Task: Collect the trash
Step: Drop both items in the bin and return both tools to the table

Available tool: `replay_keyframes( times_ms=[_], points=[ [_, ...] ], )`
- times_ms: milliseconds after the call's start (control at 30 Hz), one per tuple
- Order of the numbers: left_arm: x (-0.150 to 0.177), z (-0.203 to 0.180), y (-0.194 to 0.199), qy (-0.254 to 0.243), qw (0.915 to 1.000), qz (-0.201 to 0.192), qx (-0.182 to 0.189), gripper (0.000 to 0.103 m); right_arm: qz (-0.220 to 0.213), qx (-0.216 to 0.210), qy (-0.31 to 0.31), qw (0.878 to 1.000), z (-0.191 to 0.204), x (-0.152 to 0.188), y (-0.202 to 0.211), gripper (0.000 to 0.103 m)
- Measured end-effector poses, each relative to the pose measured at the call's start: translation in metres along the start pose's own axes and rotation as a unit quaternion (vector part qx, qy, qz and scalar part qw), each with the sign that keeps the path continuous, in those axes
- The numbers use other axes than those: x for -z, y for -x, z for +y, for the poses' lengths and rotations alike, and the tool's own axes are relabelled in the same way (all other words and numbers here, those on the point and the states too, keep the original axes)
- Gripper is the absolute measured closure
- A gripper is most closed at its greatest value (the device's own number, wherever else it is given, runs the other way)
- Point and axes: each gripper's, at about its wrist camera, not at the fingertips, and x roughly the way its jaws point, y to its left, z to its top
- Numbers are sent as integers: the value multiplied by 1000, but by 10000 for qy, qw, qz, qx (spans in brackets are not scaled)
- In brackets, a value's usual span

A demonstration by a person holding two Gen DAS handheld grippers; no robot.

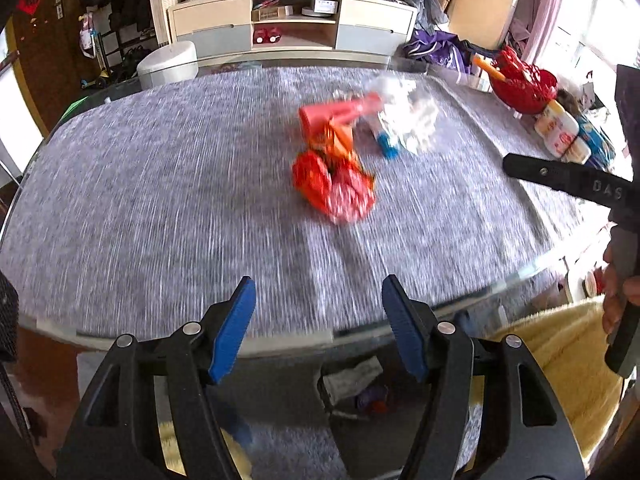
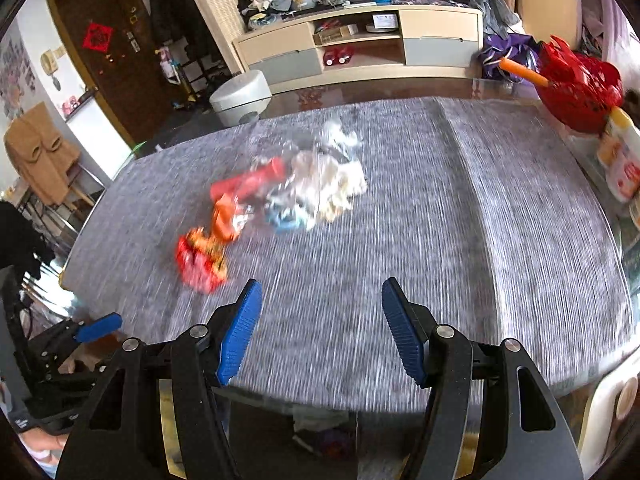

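A heap of trash lies mid-table on the grey cloth, blurred by motion. It holds a crumpled red wrapper, an orange-red carton, a crumpled white plastic bag and a small blue piece. My left gripper is open and empty near the table's front edge, short of the heap. My right gripper is open and empty, also at the near edge, right of the red wrapper. The right gripper's body shows at the right in the left wrist view.
A red basket and white packages stand at the table's far right. A bin with trash sits under the glass table edge. A white stool and a cabinet stand beyond.
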Motion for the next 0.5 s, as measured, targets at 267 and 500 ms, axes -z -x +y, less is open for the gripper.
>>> replay_keyframes(
  times_ms=[267,500],
  points=[
    [-37,-3,-32,85,9998,113,117,40,70,-241,-52,9997,0,-32,-32,39],
    [-58,-9,-62,60,9996,224,130,40,199,-257,-208,9993,-10,-50,-62,39]
  ],
)
